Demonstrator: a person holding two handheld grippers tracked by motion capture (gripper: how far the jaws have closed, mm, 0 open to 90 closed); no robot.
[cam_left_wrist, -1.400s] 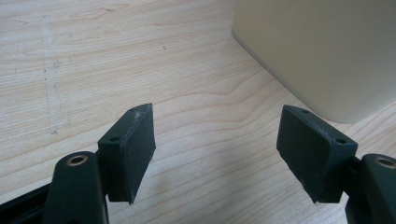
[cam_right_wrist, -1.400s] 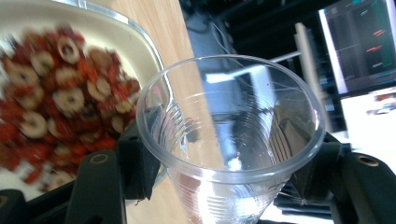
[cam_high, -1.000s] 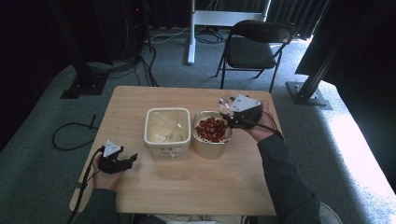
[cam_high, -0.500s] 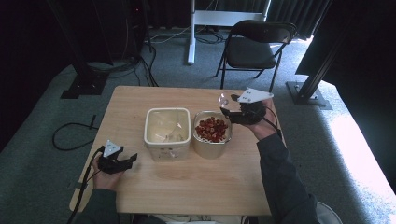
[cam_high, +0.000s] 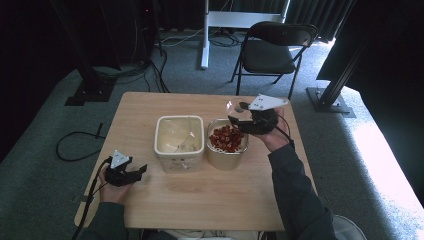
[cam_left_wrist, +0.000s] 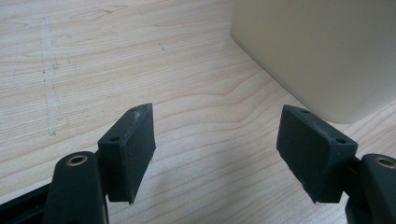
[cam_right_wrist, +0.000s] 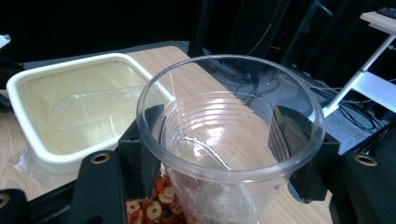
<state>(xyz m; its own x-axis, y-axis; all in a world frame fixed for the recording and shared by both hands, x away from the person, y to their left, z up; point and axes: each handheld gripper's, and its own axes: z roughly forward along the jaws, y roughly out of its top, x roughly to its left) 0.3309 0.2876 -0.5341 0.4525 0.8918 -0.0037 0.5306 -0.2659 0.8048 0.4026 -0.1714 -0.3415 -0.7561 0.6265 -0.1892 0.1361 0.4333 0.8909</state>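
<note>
My right gripper (cam_high: 239, 114) is shut on a clear plastic cup (cam_right_wrist: 229, 140), which it holds upright above the far right corner of a tub of red dried fruit (cam_high: 227, 140). The cup (cam_high: 235, 106) looks empty; fruit pieces (cam_right_wrist: 154, 207) show below it. A cream tub (cam_high: 179, 136) stands left of the fruit tub, holding what looks like a clear scoop (cam_right_wrist: 88, 100). My left gripper (cam_high: 137, 171) rests open near the table's front left, nothing between its jaws; the cream tub's wall (cam_left_wrist: 317, 51) rises just ahead on the right.
The wooden table (cam_high: 200, 200) has bare wood in front of both tubs. A black folding chair (cam_high: 272, 50) and a white desk frame (cam_high: 240, 20) stand beyond the far edge. Cables lie on the grey carpet (cam_high: 75, 140) at the left.
The right gripper has lifted the cup a little and carried it back and to the right, away from the fruit tub's middle. The left gripper has not moved.
</note>
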